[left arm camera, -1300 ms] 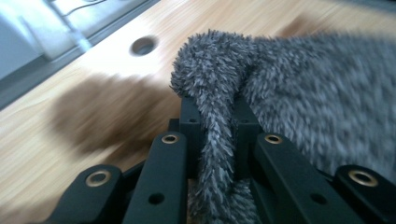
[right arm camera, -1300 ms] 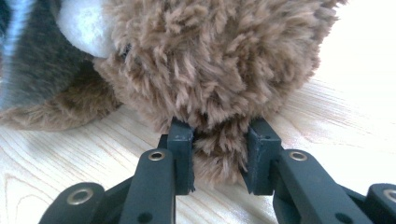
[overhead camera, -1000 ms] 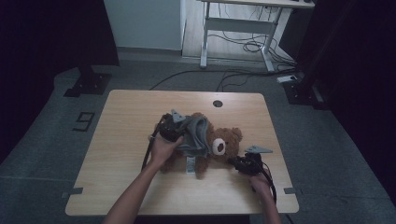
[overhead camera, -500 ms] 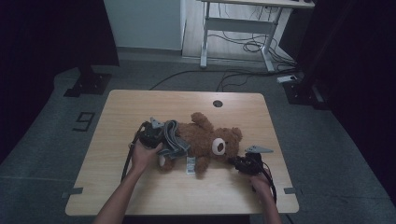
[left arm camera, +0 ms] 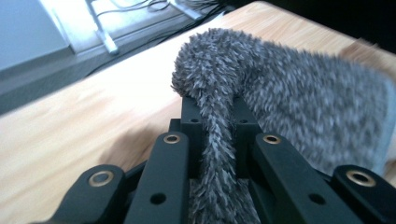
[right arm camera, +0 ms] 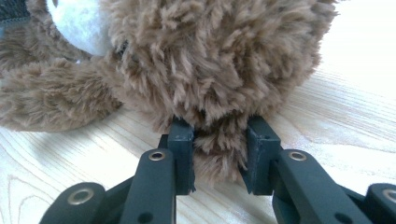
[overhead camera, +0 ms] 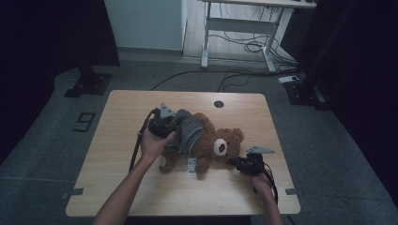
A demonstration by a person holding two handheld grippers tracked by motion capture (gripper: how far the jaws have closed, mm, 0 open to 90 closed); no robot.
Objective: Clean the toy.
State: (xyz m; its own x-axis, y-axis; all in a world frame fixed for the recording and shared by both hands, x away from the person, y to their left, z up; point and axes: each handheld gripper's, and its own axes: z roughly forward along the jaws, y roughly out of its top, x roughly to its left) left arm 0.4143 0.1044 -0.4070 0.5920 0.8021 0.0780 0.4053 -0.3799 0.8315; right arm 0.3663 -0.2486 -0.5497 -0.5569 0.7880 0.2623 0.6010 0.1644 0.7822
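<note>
A brown teddy bear lies on its back on the wooden table, head toward the right. A grey fuzzy cloth is draped over its body. My left gripper is at the cloth's left edge, shut on a fold of the grey cloth. In the left gripper view the pile is pinched between the jaws of my left gripper, which have just been closing a little further on it. My right gripper lies low on the table at the bear's head. It is shut on a tuft of the bear, seen between the jaws of the right gripper.
A white tag hangs from the bear toward the front. A round cable hole sits near the table's far edge. Beyond the table stand a white desk frame, floor cables and black stand bases.
My left gripper pulled the grey cloth to the left, then came back right and upward with it. The right gripper and the bear's head have stayed put.
</note>
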